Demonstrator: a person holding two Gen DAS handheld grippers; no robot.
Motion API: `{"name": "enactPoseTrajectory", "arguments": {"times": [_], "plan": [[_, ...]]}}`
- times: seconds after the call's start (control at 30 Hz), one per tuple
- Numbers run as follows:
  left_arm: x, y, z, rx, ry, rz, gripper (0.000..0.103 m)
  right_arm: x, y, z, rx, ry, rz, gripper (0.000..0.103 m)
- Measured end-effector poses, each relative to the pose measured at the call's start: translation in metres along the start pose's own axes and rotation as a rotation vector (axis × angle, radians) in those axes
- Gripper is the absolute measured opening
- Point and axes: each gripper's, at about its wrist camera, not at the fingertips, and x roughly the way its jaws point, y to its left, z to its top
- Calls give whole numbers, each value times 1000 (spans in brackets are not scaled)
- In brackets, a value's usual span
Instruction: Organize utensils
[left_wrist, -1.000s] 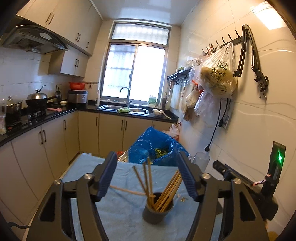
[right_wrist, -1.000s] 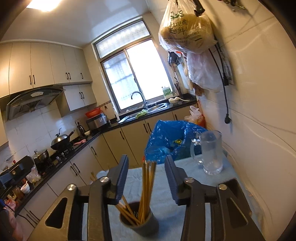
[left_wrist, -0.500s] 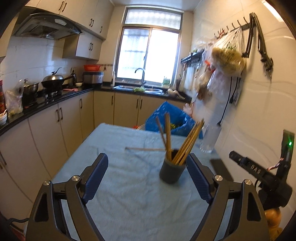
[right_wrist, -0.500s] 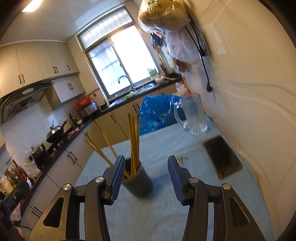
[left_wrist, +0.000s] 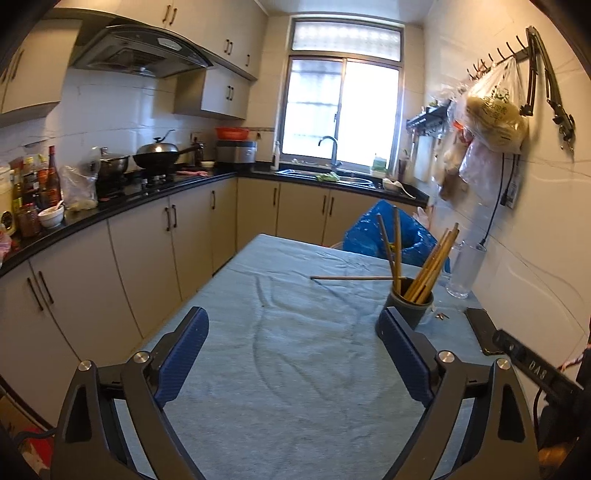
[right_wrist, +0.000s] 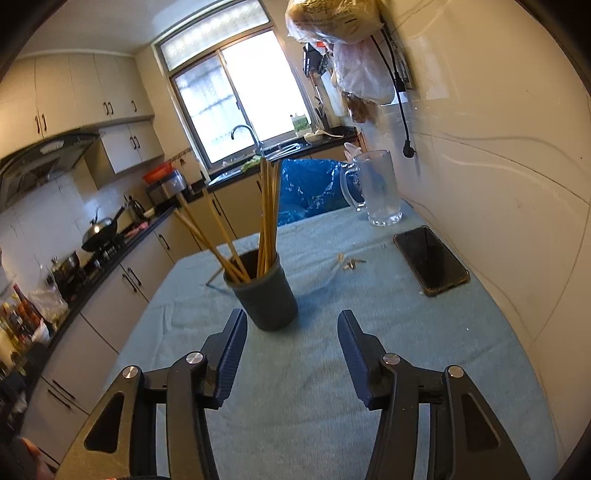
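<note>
Dark grey cup, tan wooden chopsticks, plain light blue tablecloth. Blue ribbed pads on the black grippers. Blue bag, black phone, clear mug.

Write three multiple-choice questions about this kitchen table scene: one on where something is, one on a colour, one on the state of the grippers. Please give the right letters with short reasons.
1. Where is the loose chopstick?
A. flat on the cloth, beside the cup
B. inside the glass mug
C. on the phone

2. What colour is the tablecloth?
A. red
B. light blue
C. white

3. How are the two grippers?
A. both shut on chopsticks
B. left one holds the cup
C. both open and holding nothing

Answers:
1. A: in the left wrist view one chopstick lies flat on the cloth next to the dark cup, while the other chopsticks stand in it.
2. B: the cloth is light blue around the phone and the glass mug.
3. C: the left gripper and the right gripper each show wide jaws with only cloth between them.
</note>
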Motion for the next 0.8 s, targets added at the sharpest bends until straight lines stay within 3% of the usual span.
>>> {"name": "enactPoseTrajectory", "arguments": {"times": [0.27,0.8], "plan": [[-14,1,-3,24,-43,64,103,-13,15,-13,-55,-15,-35,60],[-24,-12,-19,100,-59,106,103,-25,37,-35,-157,-35,-60,67]]}}
